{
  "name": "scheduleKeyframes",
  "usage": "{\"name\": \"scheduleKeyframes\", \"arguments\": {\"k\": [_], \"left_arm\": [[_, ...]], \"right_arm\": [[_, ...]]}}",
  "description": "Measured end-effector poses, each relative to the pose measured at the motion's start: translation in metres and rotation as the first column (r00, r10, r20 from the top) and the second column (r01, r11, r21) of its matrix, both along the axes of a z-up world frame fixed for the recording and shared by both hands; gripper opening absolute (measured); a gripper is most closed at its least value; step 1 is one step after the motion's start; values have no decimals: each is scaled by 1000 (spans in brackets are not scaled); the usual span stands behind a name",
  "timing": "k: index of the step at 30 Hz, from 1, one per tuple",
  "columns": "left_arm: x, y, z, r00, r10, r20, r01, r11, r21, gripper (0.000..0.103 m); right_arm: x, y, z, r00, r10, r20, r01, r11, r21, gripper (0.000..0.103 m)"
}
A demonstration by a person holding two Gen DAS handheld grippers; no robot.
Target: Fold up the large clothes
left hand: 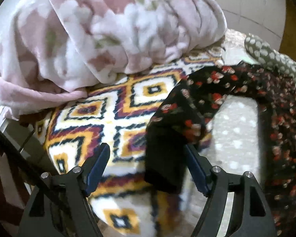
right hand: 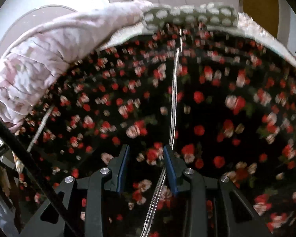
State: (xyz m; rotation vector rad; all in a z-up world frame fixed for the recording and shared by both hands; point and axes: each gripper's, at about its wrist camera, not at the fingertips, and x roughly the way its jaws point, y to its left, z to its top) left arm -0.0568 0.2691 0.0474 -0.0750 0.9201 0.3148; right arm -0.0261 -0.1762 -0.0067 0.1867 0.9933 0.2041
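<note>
**Grippers over one floral garment, three other fabrics nearby**

Left gripper (left hand: 146, 158) jaws wide apart, two blue-padded fingers; a dark fold of the floral garment (left hand: 236, 86) hangs between them, against the right finger, not pinched. Right gripper (right hand: 147, 160) fingers partly apart with floral cloth and the zipper (right hand: 174, 90) lying in the gap; cannot tell if it bites the cloth.

One floral garment, black with red and pink roses: in left wrist view it arcs from 6 o'clock centre up and over to 3 o'clock; in right wrist view it fills most of the frame, one silver zipper running from 12 down to 6.

One pink-and-white fleece blanket (left hand: 100, 31) bunched at 11 o'clock in left view, at 9 o'clock in right view (right hand: 35, 63). One diamond-pattern blanket (left hand: 108, 108), orange, maroon, white, lying under it and under the garment. One grey polka-dot cloth (left hand: 270, 57) at 2 o'clock, seen at 12 o'clock in right view (right hand: 189, 15). Both views motion-blurred.
</note>
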Motion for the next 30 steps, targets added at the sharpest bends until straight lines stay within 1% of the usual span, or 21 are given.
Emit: {"name": "scheduleKeyframes", "arguments": {"k": [2, 5, 6, 7, 9, 10, 11, 12, 13, 14, 17, 19, 21, 24, 27, 30], "left_arm": [[5, 9, -10, 999, -42, -20, 41, 998, -41, 76], [9, 13, -19, 996, -79, -30, 76, 993, -86, 76], [11, 12, -20, 996, -86, -36, 82, 993, -86, 72], [14, 13, -22, 994, -95, -45, 91, 992, -83, 49], [24, 18, -25, 992, -99, -80, 91, 990, -105, 13], [30, 27, -23, 995, -65, -80, 56, 991, -120, 12], [32, 30, -20, 997, -40, -72, 32, 993, -112, 11], [38, 40, -12, 998, 19, -58, -22, 998, -55, 10], [42, 47, -6, 998, 53, -44, -54, 998, -22, 10], [48, 58, 3, 995, 92, -24, -92, 996, -6, 9], [62, 80, 24, 986, 167, 20, -166, 986, -24, 9], [70, 82, 33, 983, 178, 34, -177, 984, -20, 9], [79, 76, 38, 984, 174, 37, -174, 985, 9, 9], [86, 61, 44, 989, 147, 35, -148, 989, 24, 9], [94, 35, 61, 995, 78, 55, -79, 997, 14, 9], [99, 2, 82, 996, -1, 87, 2, 1000, -9, 9]], "right_arm": [[-3, -2, -4, 999, 4, 32, -4, 1000, 1, 38], [-4, 0, -5, 999, 13, 48, -12, 1000, -14, 40], [-6, 1, -5, 998, 16, 55, -15, 1000, -21, 42], [-6, 3, -6, 998, 22, 63, -20, 999, -33, 44], [-7, 8, -7, 996, 42, 79, -37, 998, -59, 50], [-9, 12, -7, 995, 53, 86, -47, 996, -78, 52], [-9, 14, -7, 994, 62, 89, -54, 994, -92, 55], [-9, 18, -8, 993, 72, 93, -62, 992, -111, 56], [-9, 20, -8, 992, 80, 96, -67, 989, -129, 57], [-9, 21, -9, 992, 84, 97, -71, 988, -136, 58], [-9, 21, -9, 991, 93, 98, -78, 987, -139, 61], [-8, 20, -10, 991, 94, 98, -80, 987, -137, 61], [-8, 21, -10, 990, 97, 99, -83, 986, -143, 62], [-7, 23, -11, 990, 103, 99, -87, 985, -150, 64], [-7, 24, -11, 989, 109, 100, -94, 985, -144, 67], [-8, 24, -11, 988, 115, 105, -100, 986, -134, 69]]}}
